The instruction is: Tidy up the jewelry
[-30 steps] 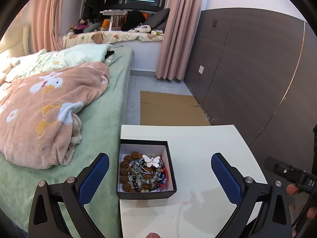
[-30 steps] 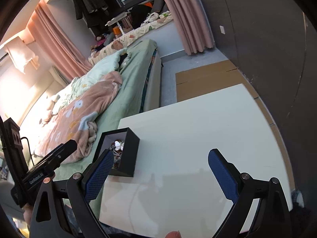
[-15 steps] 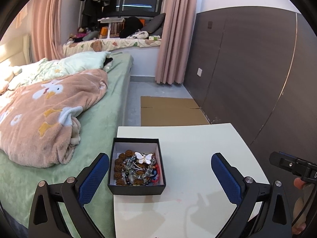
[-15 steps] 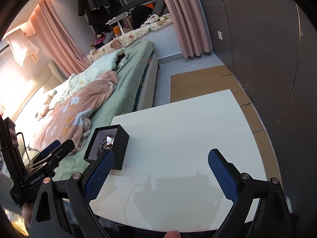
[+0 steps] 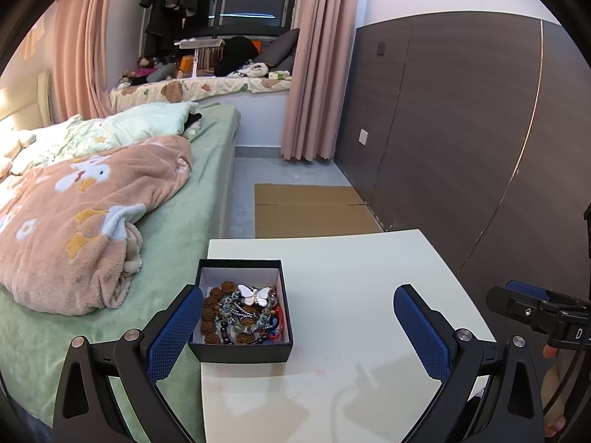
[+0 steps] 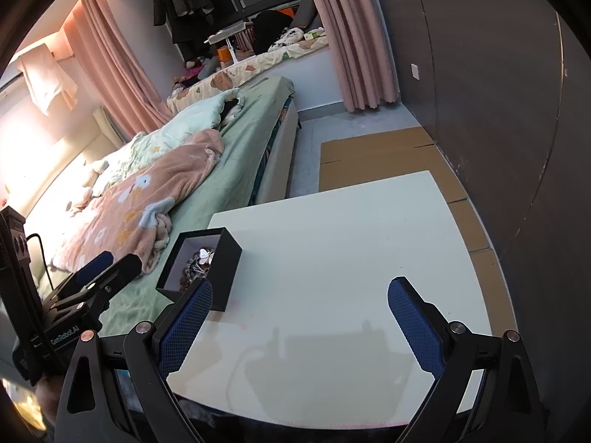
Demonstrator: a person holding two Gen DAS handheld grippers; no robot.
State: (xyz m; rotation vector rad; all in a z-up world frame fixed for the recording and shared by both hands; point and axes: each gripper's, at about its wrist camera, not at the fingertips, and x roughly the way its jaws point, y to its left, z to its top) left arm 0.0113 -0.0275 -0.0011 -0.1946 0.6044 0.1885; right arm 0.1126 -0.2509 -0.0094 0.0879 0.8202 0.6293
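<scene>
**Jewelry heaped in the box, both grippers empty**

My left gripper [image 5: 291, 326] and right gripper [image 6: 299, 323] are both spread wide, holding nothing. The black box [image 5: 242, 347] sits at the bench's [image 5: 354, 280] nine o'clock edge, beside the bed [image 5: 177, 236]. All the jewelry [image 5: 243, 313] lies inside, tangled together. That fits either gathered-up or still awaiting sorting.

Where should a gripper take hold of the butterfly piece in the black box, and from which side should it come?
Come from straight above: the box walls block any side approach. The butterfly lies flat on top of the beads, so probably pinch across its narrow middle, between the wings. The open left gripper is nearest.
</scene>
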